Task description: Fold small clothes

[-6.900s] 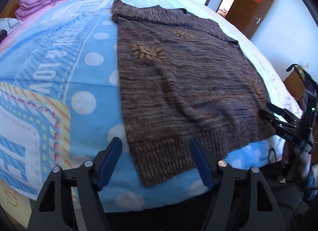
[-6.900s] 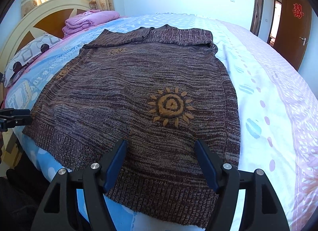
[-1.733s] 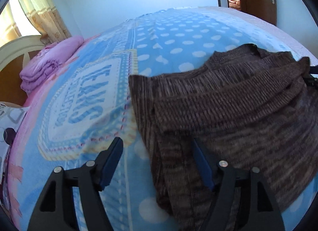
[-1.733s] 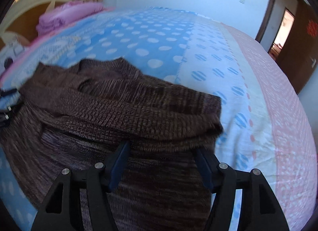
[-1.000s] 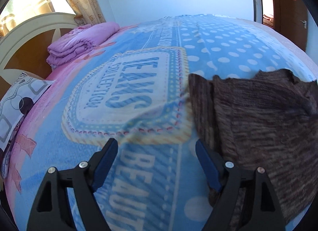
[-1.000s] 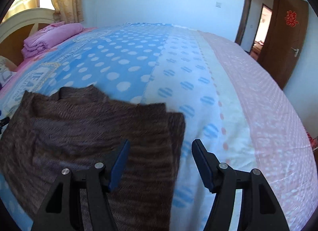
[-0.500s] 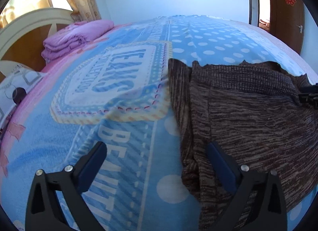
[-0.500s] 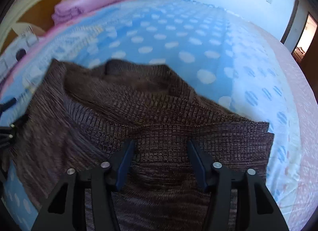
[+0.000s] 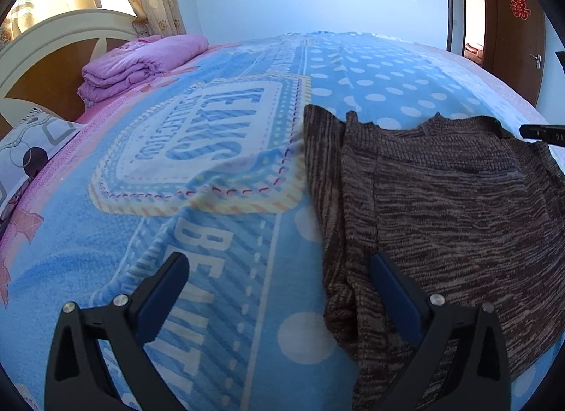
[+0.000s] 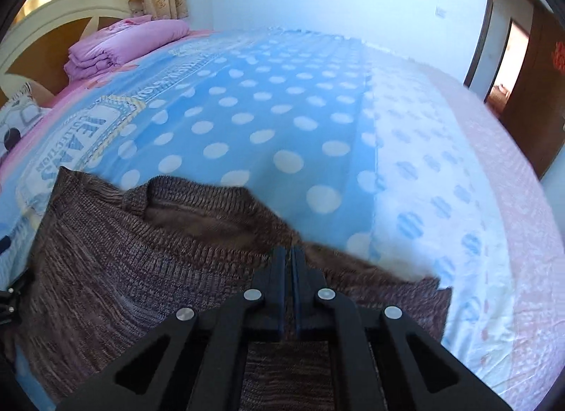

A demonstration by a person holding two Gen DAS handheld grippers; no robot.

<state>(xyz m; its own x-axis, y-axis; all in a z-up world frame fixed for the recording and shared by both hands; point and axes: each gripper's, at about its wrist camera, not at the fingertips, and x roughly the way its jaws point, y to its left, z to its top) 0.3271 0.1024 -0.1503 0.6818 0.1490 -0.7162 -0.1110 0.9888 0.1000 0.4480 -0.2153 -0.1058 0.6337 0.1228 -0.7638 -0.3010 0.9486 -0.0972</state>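
Note:
A brown knit sweater (image 9: 441,213) lies folded in half on the blue dotted bedspread (image 9: 197,234); its hem edge lies over the neckline. My left gripper (image 9: 279,291) is open and empty, its right finger over the sweater's left edge. In the right wrist view the sweater (image 10: 123,262) fills the lower left. My right gripper (image 10: 291,259) is shut on the sweater's top folded edge. The right gripper's tip shows at the far right of the left wrist view (image 9: 540,131).
A folded purple quilt (image 9: 141,64) lies near the white-and-wood headboard (image 9: 53,57) at the far left. A patterned pillow (image 9: 31,149) sits below it. A brown door (image 9: 515,22) stands at the right. The bedspread (image 10: 317,110) stretches beyond the sweater.
My right gripper has closed on the sweater's top edge; half a second ago it was open over it. My left gripper has stayed open, nearly still at the sweater's left side.

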